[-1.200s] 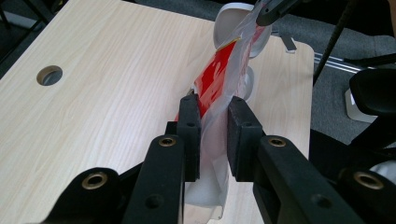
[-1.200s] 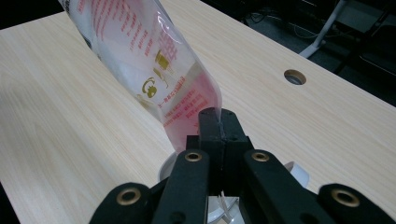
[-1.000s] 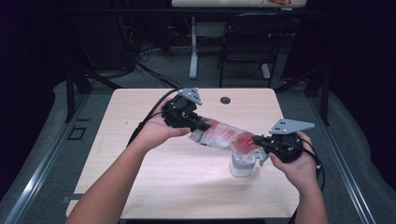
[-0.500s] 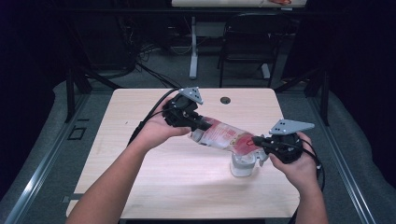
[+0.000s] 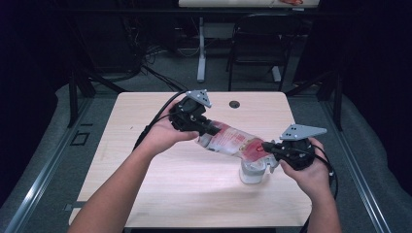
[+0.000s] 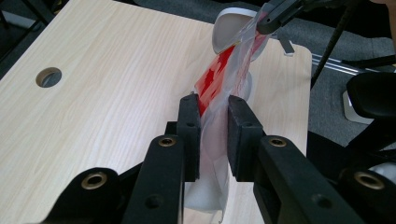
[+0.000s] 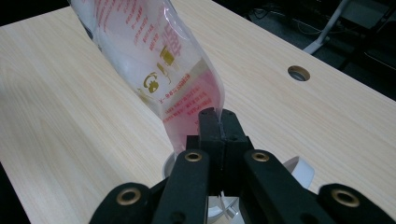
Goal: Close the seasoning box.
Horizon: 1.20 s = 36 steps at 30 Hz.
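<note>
We hold the clear plastic pouch with red print slung between us, left gripper clamping its upper end, right gripper pinching its lower corner directly above the small white cup.

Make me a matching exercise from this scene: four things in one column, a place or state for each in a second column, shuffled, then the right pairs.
Things:
1. plastic pouch
2. white cup
3. round hole
4. left gripper

Places or states:
A. standing on the table below the pouch's lower end
B. clamped on the pouch's upper end
C. in the tabletop near its far edge
D. stretched slanting between both grippers

Pairs: 1-D, 2-A, 3-C, 4-B
</note>
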Motion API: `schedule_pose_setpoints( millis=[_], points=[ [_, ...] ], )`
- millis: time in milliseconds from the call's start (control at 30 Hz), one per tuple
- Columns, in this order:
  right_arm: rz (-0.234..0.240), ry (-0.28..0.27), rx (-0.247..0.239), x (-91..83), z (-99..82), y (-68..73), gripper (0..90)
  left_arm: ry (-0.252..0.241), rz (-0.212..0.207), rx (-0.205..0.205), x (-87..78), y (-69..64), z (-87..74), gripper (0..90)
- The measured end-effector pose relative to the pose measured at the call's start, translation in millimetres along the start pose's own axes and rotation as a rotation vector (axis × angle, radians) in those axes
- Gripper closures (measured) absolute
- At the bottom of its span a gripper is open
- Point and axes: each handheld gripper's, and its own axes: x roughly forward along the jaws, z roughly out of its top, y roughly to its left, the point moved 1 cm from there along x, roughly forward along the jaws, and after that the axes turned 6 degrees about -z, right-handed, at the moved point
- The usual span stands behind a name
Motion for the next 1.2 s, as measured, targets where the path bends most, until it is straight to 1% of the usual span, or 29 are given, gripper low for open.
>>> schedule_pose_setpoints(
  millis=[1200],
  points=[
    [0.001,0.003,0.004,1.7,-1.6,-1.3,90.0,-0.001,-0.004,-0.005,1.8,-0.1,2.6,77.4]
  ],
)
